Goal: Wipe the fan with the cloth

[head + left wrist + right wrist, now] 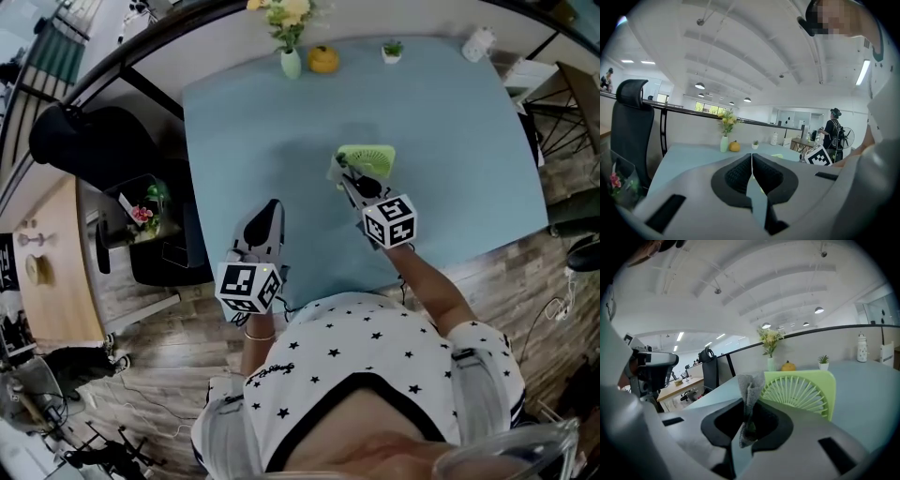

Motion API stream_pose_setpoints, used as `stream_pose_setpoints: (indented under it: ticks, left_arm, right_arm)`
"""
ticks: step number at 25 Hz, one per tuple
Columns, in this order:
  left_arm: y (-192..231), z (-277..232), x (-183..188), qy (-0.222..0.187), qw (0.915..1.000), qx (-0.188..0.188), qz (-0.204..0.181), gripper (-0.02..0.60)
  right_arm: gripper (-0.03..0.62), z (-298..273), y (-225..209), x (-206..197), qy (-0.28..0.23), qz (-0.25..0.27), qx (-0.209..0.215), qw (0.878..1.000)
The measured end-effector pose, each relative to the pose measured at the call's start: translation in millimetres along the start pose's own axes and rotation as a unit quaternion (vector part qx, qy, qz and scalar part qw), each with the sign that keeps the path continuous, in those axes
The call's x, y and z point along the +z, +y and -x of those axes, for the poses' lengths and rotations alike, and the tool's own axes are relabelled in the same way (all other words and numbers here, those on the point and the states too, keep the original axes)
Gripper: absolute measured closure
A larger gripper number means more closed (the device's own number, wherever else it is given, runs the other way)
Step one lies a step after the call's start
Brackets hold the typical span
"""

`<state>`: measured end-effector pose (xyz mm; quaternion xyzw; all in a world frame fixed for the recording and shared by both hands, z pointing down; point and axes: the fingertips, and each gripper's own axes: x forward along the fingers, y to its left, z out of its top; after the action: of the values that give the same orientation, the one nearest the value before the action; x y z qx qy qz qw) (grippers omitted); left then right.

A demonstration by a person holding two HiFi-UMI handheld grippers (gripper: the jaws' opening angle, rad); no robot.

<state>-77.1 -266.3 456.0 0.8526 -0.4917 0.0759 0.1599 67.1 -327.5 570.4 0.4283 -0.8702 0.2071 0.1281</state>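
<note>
We hold a crumpled grey cloth [750, 389] by the light-green plastic fan [802, 392].
Right hand-held gripper [749, 414] grips it (left hand-held gripper [752, 169] clenched, empty).

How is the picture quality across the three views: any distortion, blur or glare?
Head view: evenly lit and sharp, fisheye bowing the table edges. Left gripper view: dark round vignette, mosaic patch at top right, ceiling lamps bright without flare. Right gripper view: same vignette, the cloth up close slightly soft, the fan behind it crisp.
</note>
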Motion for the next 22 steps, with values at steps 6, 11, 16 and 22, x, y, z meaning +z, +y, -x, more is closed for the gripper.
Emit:
stream_pose_setpoints:
  ticks: [6,11,16,22]
  left_arm:
    - [17,-2,-3,-0.003,1.0000,-0.008,-0.001,0.551]
    - [23,-11,-6,0.011,0.9989,0.003,-0.045,0.551]
    - [14,-19,-6,0.012,0.9995,0.006,-0.030,0.551]
    - [-8,-27,-8,0.014,0.9995,-0.003,-0.027,0.551]
  right_arm:
    - [0.553,-6,-13,-7,0.014,-0.007,-0.022,1.000]
    - [0.553,-5,-17,-8,0.015,-0.019,-0.024,0.999]
    - [0.553,4,-29,-8,0.019,-0.017,-0.021,0.999]
    - [0.553,27,-51,-10,0.016,-0.020,-0.036,0.999]
